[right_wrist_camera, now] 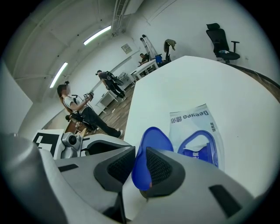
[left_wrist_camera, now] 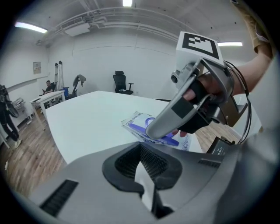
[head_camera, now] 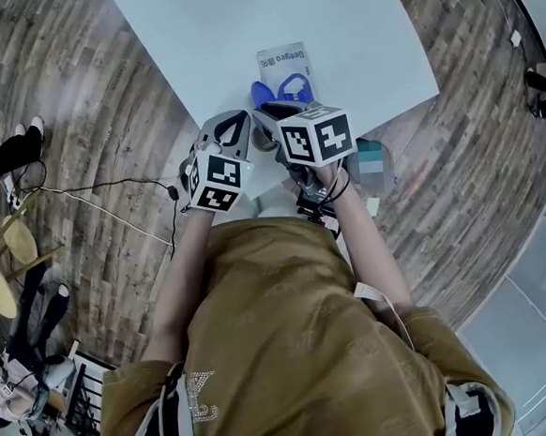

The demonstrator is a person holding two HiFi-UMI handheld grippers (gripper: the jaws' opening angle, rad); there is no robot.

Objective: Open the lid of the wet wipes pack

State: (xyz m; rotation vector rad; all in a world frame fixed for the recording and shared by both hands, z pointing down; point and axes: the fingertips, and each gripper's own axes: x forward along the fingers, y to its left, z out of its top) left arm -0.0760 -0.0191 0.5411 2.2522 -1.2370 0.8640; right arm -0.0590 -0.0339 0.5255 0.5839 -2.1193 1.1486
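Two tools in play. Right tool [right_wrist_camera: 140, 162]: jaws clamped on the blue lid [right_wrist_camera: 152, 142], which stands up out of the pads, tilted, lifted off the pack. Just past the jaws, to their right, the wet wipes pack [right_wrist_camera: 192, 117] lies flat on the white bench [right_wrist_camera: 210, 74]. The blue oval opening [right_wrist_camera: 199, 146] is uncovered, with white wipe material showing inside, and the printed end points away from the tool.

Left tool [left_wrist_camera: 141, 153]: jaws together, white bench showing through the slit behind the pads. It hangs just left of the right tool over the near bench edge, off the pack. From its view the pack sits ahead and right, partly behind the right tool's grey finger [left_wrist_camera: 175, 114].

Beyond the bench: wood floor [head_camera: 84, 86], cables [head_camera: 112, 211].
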